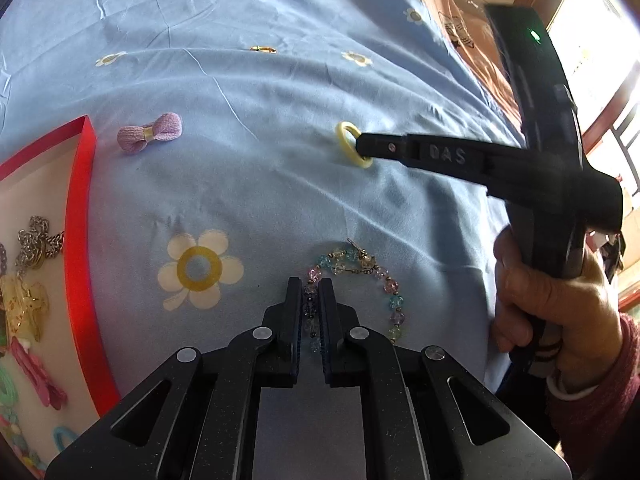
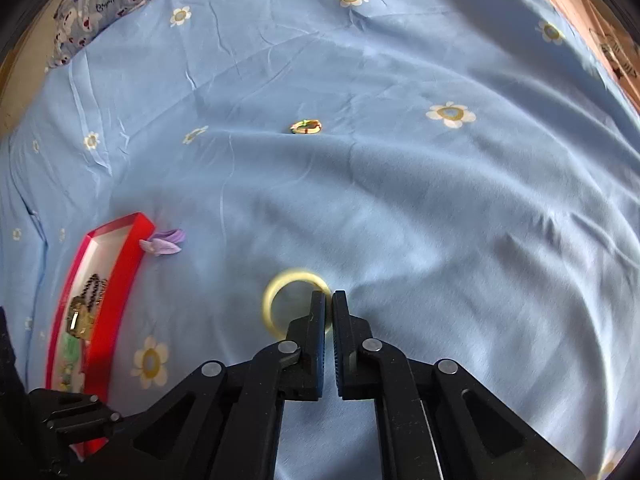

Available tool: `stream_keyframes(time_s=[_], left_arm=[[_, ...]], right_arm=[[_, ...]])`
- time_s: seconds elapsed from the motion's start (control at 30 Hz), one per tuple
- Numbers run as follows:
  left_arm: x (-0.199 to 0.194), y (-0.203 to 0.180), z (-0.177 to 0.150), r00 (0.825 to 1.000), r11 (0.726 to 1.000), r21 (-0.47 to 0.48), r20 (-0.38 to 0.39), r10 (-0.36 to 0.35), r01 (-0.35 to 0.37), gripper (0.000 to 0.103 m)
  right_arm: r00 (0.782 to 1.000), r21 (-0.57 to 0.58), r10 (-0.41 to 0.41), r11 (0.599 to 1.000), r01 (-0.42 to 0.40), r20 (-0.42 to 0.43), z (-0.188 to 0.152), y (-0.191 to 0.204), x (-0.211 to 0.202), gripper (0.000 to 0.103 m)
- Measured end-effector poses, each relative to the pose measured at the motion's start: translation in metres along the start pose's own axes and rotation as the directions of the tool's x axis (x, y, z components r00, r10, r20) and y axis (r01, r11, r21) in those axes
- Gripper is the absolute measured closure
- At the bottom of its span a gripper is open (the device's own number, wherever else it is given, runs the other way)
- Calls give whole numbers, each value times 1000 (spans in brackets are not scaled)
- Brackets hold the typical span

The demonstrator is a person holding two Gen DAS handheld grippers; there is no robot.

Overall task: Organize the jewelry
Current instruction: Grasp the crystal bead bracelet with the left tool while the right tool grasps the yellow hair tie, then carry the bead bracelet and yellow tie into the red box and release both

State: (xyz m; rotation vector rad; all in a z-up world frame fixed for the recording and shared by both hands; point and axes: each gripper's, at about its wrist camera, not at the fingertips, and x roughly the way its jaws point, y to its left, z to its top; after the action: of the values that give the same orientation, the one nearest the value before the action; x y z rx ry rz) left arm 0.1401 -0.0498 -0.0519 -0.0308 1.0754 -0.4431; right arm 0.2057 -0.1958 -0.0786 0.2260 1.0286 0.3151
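Jewelry is gripped on both sides. The left tool is clamped on a pastel beaded bracelet, most of whose loop lies on the bedsheet to its right. The right tool pinches the near rim of a yellow ring. Left of both sits the red tray, already holding pieces; a purple bow lies just beyond it. Thin grips could slip during lifting: dangling beads may swing or snag, and the ring may pivot free.
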Motion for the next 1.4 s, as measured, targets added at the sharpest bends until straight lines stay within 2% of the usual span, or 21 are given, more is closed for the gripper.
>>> stream_keyframes(time_s=[0.3, 0.6, 0.9, 1.4], left_arm=[[-30, 3, -1, 997, 998, -40, 71, -39, 42, 97], [-68, 5, -2, 987, 997, -55, 155, -46, 55, 97], [-95, 18, -12, 979, 995, -79, 201, -40, 57, 97], [-138, 60, -43, 967, 984, -179, 252, 37, 9, 97]], right_arm=[[998, -3, 70, 998, -70, 4, -24, 7, -27, 100], [994, -25, 113, 993, -112, 13, -43, 25, -50, 100], [988, -69, 155, 986, -153, 14, -52, 53, -61, 100], [972, -172, 231, 957, -233, -31, -66, 112, -59, 100]])
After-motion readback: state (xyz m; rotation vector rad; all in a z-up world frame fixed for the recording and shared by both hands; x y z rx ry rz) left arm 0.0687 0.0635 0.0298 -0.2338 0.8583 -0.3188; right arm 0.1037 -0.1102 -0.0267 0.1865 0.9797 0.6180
